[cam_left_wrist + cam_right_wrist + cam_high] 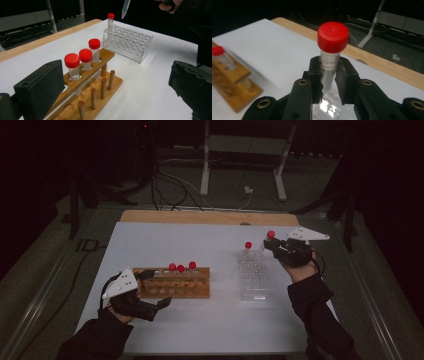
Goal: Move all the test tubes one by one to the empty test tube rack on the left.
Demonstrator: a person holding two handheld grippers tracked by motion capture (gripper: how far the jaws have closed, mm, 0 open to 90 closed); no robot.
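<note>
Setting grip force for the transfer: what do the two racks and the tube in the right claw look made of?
Brown rack: wood, matte, with visible grain and dowel pegs. Clear rack: see-through, glossy, probably acrylic. Tube: translucent plastic by its look, printed markings, ribbed red cap, likely plastic. The right claw grips it.

Dim room, dark surroundings; the white table [210,320] glares softly, and the wooden rack [229,82] is blurred.

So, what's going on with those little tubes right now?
Right gripper shut on red-capped tube, above clear rack. Left gripper open by wooden rack. Nothing in the way.
</note>
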